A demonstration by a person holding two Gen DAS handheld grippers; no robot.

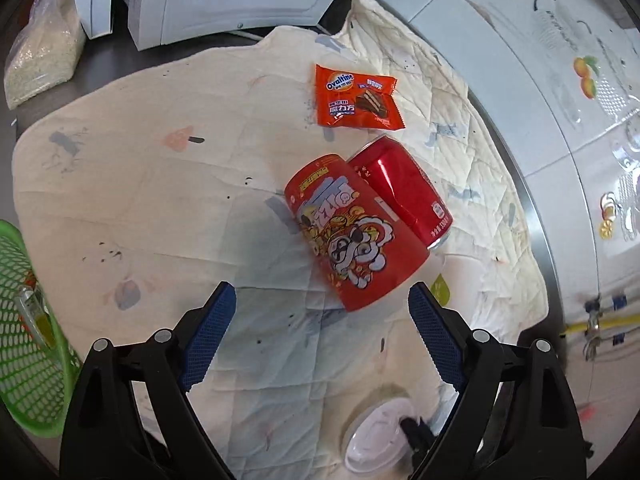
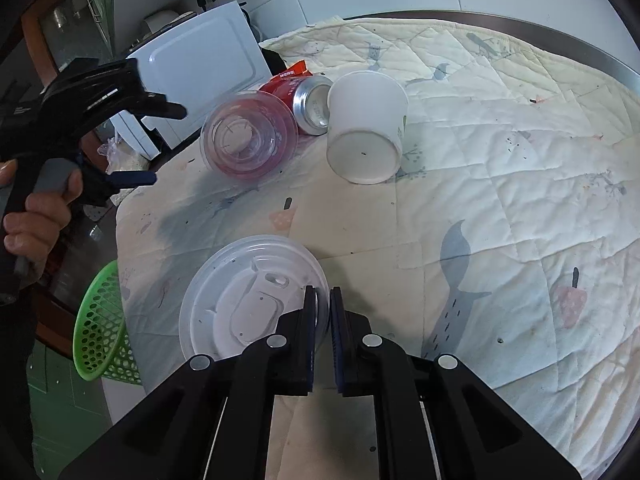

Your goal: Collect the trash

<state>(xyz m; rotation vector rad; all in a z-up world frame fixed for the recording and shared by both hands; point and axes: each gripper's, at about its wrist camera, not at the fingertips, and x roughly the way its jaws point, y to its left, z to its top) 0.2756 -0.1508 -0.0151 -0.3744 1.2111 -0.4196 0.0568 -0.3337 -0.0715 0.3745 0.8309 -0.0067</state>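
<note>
Left wrist view: the left gripper (image 1: 322, 304) stands with its jaws spread wide and nothing between them. Its blue pads (image 1: 208, 336) sit low in the frame, above a quilted cloth (image 1: 140, 200) that covers the table. Just ahead of the jaws, at frame centre, a red printed cup (image 1: 352, 232) lies on its side. A red drink can (image 1: 404, 190) lies against it on the right, touching along its length. An orange snack wrapper (image 1: 356, 98) lies flat on the cloth in the upper centre, apart from the can. A green mesh basket (image 1: 24, 320) shows at the left edge. A clear plastic lid (image 1: 372, 436) lies at the bottom centre-right, with the tip of the other gripper on it.

Right wrist view: the right gripper (image 2: 323, 308) has its jaws pressed nearly together, pinching the right rim of the clear plastic lid (image 2: 248, 304), which rests on the quilted cloth (image 2: 500, 200) in the lower centre. In the upper centre a white paper cup (image 2: 366, 132) lies tipped over, base toward the camera. The drink can (image 2: 314, 106) lies just left of it, touching, and the printed cup appears further left, blurred. The green mesh basket (image 2: 100, 328) hangs off the table edge at lower left. The left gripper (image 2: 132, 176), held in a hand (image 2: 36, 216), occupies the upper left. A white appliance (image 2: 200, 64) stands behind it.
</note>
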